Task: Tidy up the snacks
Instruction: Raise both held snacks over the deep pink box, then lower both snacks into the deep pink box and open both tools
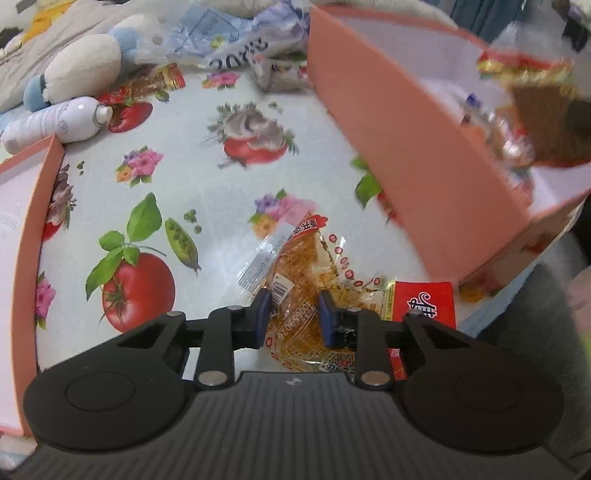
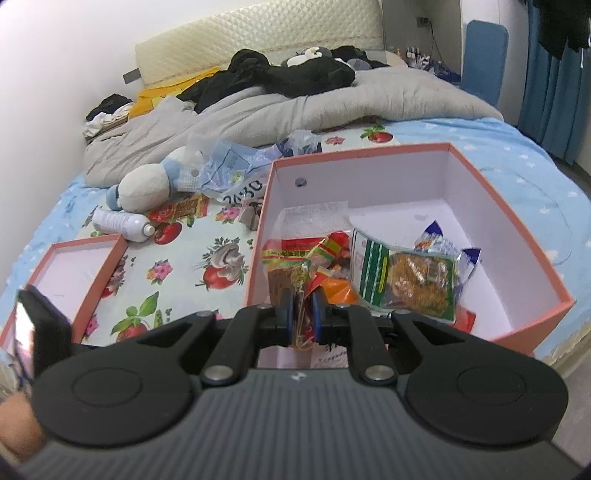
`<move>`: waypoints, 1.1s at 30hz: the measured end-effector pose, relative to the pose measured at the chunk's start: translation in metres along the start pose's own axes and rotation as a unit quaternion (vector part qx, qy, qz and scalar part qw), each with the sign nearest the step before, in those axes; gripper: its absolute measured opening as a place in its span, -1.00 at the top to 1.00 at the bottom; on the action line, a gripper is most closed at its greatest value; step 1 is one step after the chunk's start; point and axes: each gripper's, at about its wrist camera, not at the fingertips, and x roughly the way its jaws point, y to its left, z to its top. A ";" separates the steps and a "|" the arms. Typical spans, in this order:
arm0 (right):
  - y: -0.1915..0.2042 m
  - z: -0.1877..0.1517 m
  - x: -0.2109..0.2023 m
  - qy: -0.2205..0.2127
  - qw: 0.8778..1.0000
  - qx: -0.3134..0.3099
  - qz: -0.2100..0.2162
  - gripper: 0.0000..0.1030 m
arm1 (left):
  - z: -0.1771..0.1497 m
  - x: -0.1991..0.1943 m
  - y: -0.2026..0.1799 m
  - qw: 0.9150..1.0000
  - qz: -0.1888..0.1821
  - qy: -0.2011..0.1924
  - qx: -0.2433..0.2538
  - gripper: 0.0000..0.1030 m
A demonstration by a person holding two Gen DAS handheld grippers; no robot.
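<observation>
My left gripper straddles a clear orange snack packet lying on the fruit-print cloth; the jaws stand a little apart around it, touching its sides. A red packet lies just right of it. My right gripper is shut on a red-and-yellow snack packet held over the near-left corner of the big pink box. Inside the box lie a green-and-white packet and other wrappers. The held packet also shows blurred in the left wrist view, above the box.
The pink box lid lies open at the left; it also shows in the left wrist view. A white bottle, a plush toy and plastic bags lie at the back. Grey bedding is behind.
</observation>
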 end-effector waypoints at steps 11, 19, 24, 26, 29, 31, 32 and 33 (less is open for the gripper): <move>-0.021 0.037 -0.004 -0.018 1.000 -0.011 -0.006 0.74 | 0.085 -0.098 -0.019 0.995 -0.042 -0.085 -0.009 0.39; -0.049 0.048 0.002 -0.008 1.000 -0.002 -0.022 0.73 | 0.142 -0.096 -0.067 0.994 -0.061 -0.090 0.001 0.37; -0.078 0.048 0.012 0.002 0.999 0.019 -0.041 0.73 | 0.166 -0.067 -0.098 0.995 -0.072 -0.069 0.004 0.36; -0.091 0.047 0.017 0.007 0.998 0.032 -0.047 0.73 | 0.171 -0.053 -0.106 0.995 -0.077 -0.062 0.001 0.36; -0.106 0.044 0.024 0.012 0.997 0.043 -0.057 0.73 | 0.178 -0.032 -0.118 0.996 -0.079 -0.048 0.003 0.35; -0.115 0.041 0.030 0.018 0.997 0.051 -0.061 0.72 | 0.181 -0.016 -0.125 0.996 -0.080 -0.037 0.002 0.34; -0.119 0.041 0.033 0.020 0.996 0.053 -0.063 0.72 | 0.183 -0.009 -0.128 0.996 -0.080 -0.032 0.000 0.33; -0.122 0.040 0.036 0.021 0.996 0.056 -0.065 0.72 | 0.184 -0.002 -0.130 0.997 -0.078 -0.029 -0.001 0.33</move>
